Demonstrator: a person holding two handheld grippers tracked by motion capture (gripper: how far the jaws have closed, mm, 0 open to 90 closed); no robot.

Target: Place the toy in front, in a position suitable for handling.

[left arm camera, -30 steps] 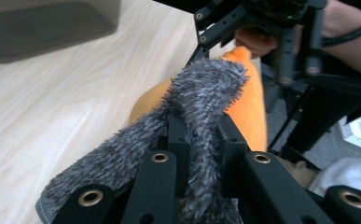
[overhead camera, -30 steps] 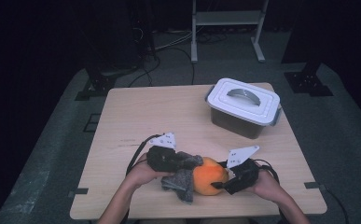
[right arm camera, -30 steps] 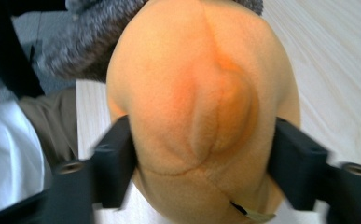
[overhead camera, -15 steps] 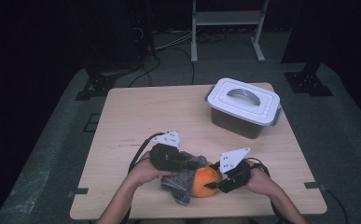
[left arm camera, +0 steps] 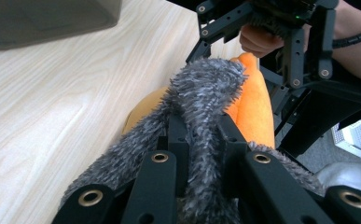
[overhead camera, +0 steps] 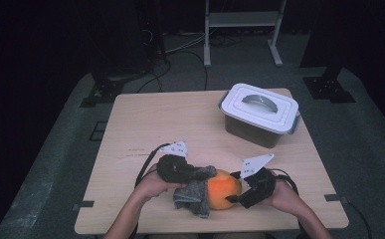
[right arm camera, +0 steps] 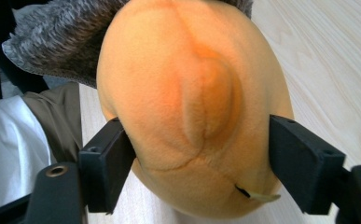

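A plush toy lies near the table's front edge, with an orange body and a grey fuzzy part. My left gripper comes in from the left and is shut on the grey fuzz, which runs up between its jaws. My right gripper reaches in from the right. Its jaws have just been opening and still lie against both sides of the orange body, one pad on each flank. In the left gripper view the right gripper stands just behind the toy.
A grey box with a white handled lid stands at the back right of the wooden table. A person's forearms come in from the bottom. Dark floor, cables and a metal stand lie beyond the table.
The right gripper has shifted a little around the orange body, dipping toward it and back. The left gripper and the grey fuzz have stayed put.
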